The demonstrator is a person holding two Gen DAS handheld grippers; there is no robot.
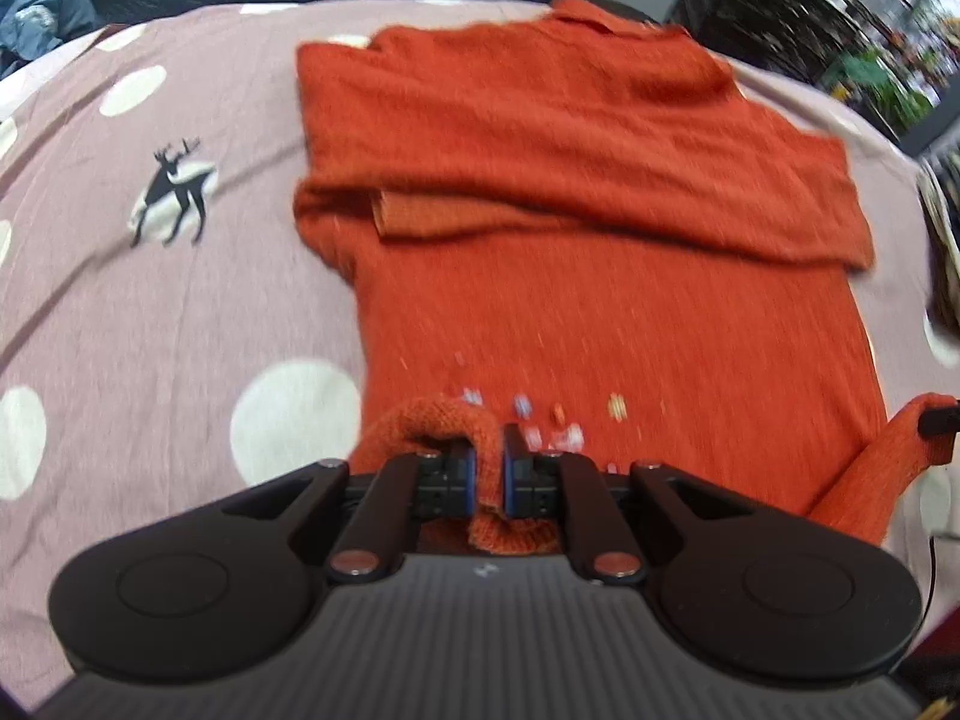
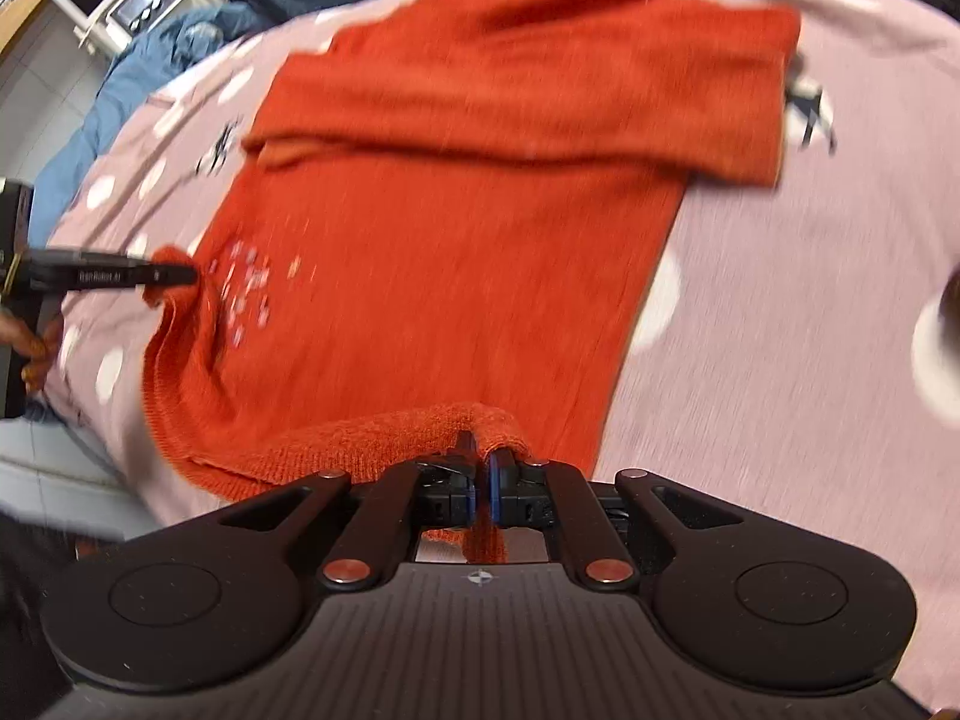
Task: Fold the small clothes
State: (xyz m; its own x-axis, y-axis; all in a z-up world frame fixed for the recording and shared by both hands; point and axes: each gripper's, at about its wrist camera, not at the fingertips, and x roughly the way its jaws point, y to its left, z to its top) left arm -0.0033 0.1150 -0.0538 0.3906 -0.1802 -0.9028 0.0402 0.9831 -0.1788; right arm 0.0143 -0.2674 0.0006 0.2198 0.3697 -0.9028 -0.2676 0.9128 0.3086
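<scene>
An orange knit sweater (image 1: pixel 600 192) lies flat on the bed, its sleeves folded across the chest. In the left wrist view my left gripper (image 1: pixel 489 450) is shut on the sweater's near left hem corner, which bunches up between the pads. My right gripper (image 2: pixel 483 459) is shut on the near right hem corner (image 2: pixel 480 420). The hem between the two corners is lifted off the sheet. From the right wrist view the left gripper (image 2: pixel 180 274) shows at the left, pinching its corner. The sweater (image 2: pixel 480 180) has small coloured marks near the hem.
The bed carries a pink sheet (image 1: pixel 150 300) with white dots and a black deer print (image 1: pixel 174 192). Blue bedding (image 2: pixel 150 78) is heaped beyond the bed's far left edge. Dark shelves (image 1: pixel 840 18) stand at the far right. A hand (image 2: pixel 36 348) holds the left gripper.
</scene>
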